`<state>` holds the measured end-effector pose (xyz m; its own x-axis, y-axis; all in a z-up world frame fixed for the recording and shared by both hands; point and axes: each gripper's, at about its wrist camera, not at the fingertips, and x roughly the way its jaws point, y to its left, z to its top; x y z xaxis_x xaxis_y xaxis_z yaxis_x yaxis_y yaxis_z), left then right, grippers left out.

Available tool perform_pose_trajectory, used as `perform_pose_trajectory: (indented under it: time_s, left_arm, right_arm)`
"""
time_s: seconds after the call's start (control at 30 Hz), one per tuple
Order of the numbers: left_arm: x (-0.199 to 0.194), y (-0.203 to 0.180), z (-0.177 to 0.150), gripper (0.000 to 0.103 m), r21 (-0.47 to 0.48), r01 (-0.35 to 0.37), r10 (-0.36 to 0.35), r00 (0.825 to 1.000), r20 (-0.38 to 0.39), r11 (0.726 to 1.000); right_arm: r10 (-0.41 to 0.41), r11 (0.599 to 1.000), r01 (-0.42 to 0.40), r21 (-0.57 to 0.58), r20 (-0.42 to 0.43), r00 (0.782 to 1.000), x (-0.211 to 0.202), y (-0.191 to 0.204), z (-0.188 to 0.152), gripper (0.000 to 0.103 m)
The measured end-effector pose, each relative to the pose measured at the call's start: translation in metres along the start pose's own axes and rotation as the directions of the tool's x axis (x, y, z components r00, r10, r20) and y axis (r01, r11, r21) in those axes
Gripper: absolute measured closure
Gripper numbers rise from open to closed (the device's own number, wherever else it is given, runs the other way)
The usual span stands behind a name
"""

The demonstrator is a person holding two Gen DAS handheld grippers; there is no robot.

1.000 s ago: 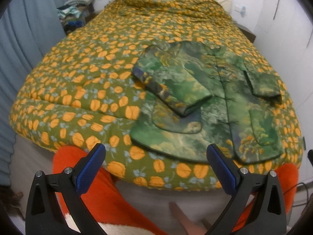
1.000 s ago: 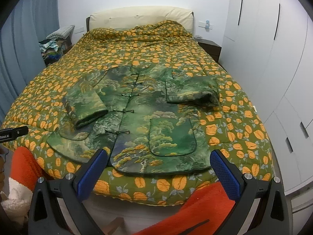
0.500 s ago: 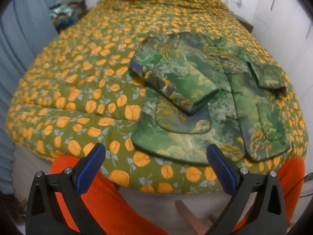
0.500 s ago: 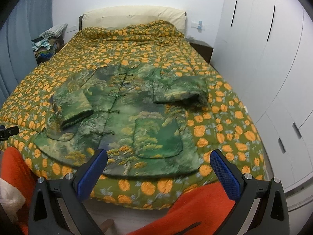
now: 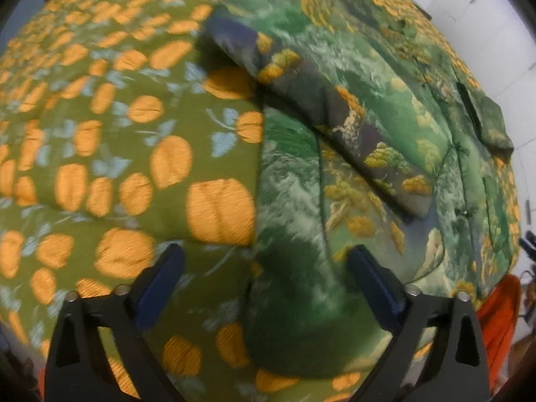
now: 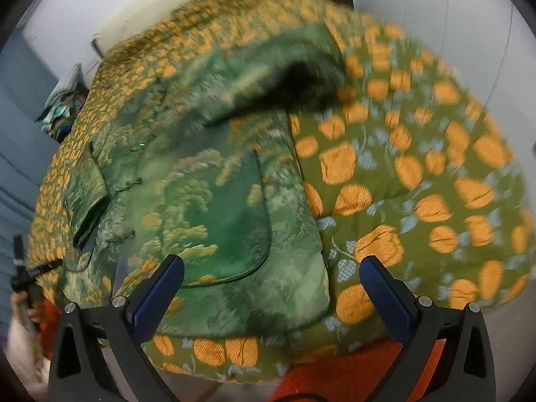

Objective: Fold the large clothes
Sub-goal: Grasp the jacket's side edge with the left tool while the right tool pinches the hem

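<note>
A big green jacket (image 5: 351, 140) lies flat on the bed's quilt (image 5: 117, 140), which is olive with orange fruit on it; both sleeves are folded over the jacket's front; the left gripper (image 5: 264, 284) points down over the jacket's near left corner; its blue fingers are closing, with the jacket's edge between them, but they do not squeeze it; the right gripper (image 6: 271, 288) is over the jacket's near right corner (image 6: 301, 301); its fingers stand wide apart and hold nothing; orange clothing (image 6: 335, 378) shows just below the quilt's edge.
</note>
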<state>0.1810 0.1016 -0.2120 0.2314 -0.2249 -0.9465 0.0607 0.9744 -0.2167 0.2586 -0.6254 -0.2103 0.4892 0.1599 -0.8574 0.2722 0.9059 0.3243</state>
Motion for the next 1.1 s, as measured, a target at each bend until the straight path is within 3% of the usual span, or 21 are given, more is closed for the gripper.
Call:
perform_pose_trajectory:
  time_s: [0.03,0.07,0.1,0.17,0.2,0.23,0.27,0.3,0.33,0.43,0.5,0.67,0.93,1.03,1.1]
  left_arm:
    - [0.005,-0.003,0.002,0.034,-0.005,0.029,-0.029,0.999,-0.025,1.000]
    - [0.008,-0.004,0.004,0.059,-0.015,0.062,-0.062,0.997,-0.048,0.998]
    - [0.012,-0.006,0.006,0.069,-0.033,0.099,-0.101,0.992,-0.070,0.995]
    - [0.012,-0.011,0.009,0.086,-0.032,0.077,-0.079,0.995,-0.062,0.996]
    - [0.010,-0.017,0.008,0.087,-0.015,0.062,-0.062,0.997,-0.052,0.998]
    - [0.008,-0.022,0.006,0.090,-0.002,0.047,-0.047,0.998,-0.038,0.999]
    - [0.004,-0.028,0.004,0.091,0.012,0.032,-0.032,0.999,-0.022,0.999]
    - [-0.002,-0.033,0.002,0.092,0.023,0.018,-0.018,1.000,-0.002,1.000]
    - [-0.008,-0.036,-0.001,0.093,0.024,0.016,-0.016,1.000,0.016,1.000]
    - [-0.025,-0.032,-0.008,0.094,-0.003,0.047,-0.046,0.998,0.044,0.999]
    - [-0.032,-0.029,-0.013,0.094,-0.003,0.049,-0.048,0.998,0.048,0.999]
    - [-0.030,-0.034,-0.021,0.094,-0.009,0.009,-0.009,1.000,0.027,1.000]
    - [-0.008,-0.044,0.005,0.093,-0.036,-0.030,0.029,0.999,-0.020,0.999]
    - [0.004,-0.061,0.017,0.085,0.005,-0.082,0.082,0.996,-0.020,0.997]
    - [0.002,-0.079,0.024,0.073,0.050,-0.144,0.144,0.990,0.003,0.988]
  right_arm:
    - [0.002,1.000,-0.002,0.017,-0.019,1.000,0.008,-0.007,0.004,0.000]
    - [0.006,1.000,-0.005,0.029,-0.045,0.999,0.017,-0.012,0.007,0.000]
    - [0.020,0.999,-0.017,0.035,-0.077,0.997,0.027,-0.016,0.011,0.000]
    - [0.033,0.999,-0.030,0.040,-0.099,0.995,0.040,-0.020,0.014,0.000]
    - [0.047,0.998,-0.043,0.042,-0.107,0.993,0.047,-0.021,0.016,0.001]
    - [0.073,0.997,-0.068,0.047,-0.118,0.990,0.053,-0.021,0.016,0.008]
    - [0.101,0.994,-0.095,0.050,-0.132,0.986,0.060,-0.020,0.017,0.017]
    - [0.102,0.994,-0.097,0.045,-0.148,0.984,0.064,-0.018,0.016,0.039]
    - [0.086,0.996,-0.083,0.028,-0.161,0.983,0.068,-0.015,0.016,0.050]
    - [0.050,0.998,-0.057,-0.039,-0.155,0.987,0.068,0.000,0.018,0.066]
    - [0.034,0.996,-0.046,-0.080,-0.144,0.989,0.062,0.012,0.019,0.071]
    - [-0.007,0.978,-0.020,-0.205,-0.131,0.991,0.049,0.045,0.021,0.074]
    - [-0.010,0.976,-0.025,-0.217,-0.159,0.987,0.039,0.045,0.004,0.075]
    - [-0.043,0.976,0.008,-0.217,-0.154,0.987,0.050,0.040,0.005,0.074]
    - [-0.049,0.982,0.022,-0.186,-0.140,0.989,0.052,0.036,0.006,0.064]
